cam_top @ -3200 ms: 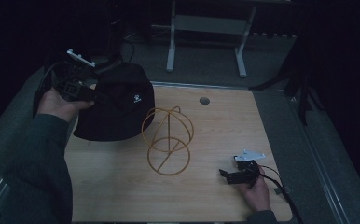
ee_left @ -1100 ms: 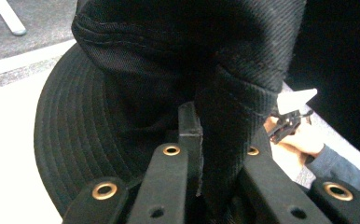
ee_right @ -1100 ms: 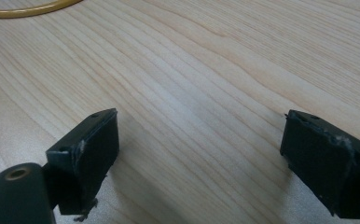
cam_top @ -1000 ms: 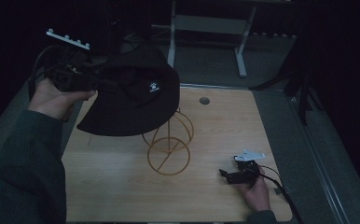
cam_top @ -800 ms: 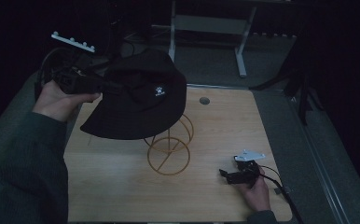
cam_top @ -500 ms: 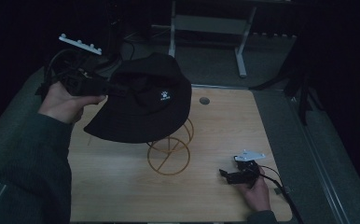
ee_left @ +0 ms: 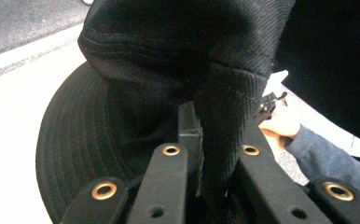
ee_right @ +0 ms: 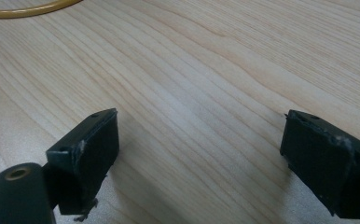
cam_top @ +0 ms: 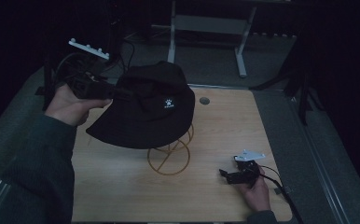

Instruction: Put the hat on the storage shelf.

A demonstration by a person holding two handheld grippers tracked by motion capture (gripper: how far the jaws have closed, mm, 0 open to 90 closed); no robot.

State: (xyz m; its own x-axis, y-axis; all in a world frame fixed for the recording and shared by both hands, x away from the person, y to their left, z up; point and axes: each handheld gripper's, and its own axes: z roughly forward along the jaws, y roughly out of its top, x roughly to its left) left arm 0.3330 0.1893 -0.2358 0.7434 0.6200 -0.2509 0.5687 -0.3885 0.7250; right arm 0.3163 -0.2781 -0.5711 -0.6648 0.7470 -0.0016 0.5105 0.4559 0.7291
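I am clenching my left tongs (cam_top: 122,92) on the brim of the black hat (cam_top: 145,114); in the left gripper view the fabric (ee_left: 225,116) is bunching tight between the two jaws. Compared with three seconds ago, when the hat was lying on the bench near its far left corner, I am now holding it up in the air, and over the last second it has been travelling rightward, so that it is now hanging over the wire stand (cam_top: 169,156) and hiding the stand's top. Whether the hat is touching the wire I cannot tell. The stand itself is sitting where it was, near the middle of the bench (cam_top: 215,135).

My right tongs (cam_top: 229,176) are resting released on the bench near the near right corner, in the same spot as before, with my right hand (cam_top: 255,191) behind them. In the right gripper view the jaws are standing wide apart with bare wood (ee_right: 192,93) between them and a curve of the yellow wire at the top left corner.

On the hat's crown a small white paw-print logo (cam_top: 168,103) is showing, with a line of tiny white lettering under it, too small to read.
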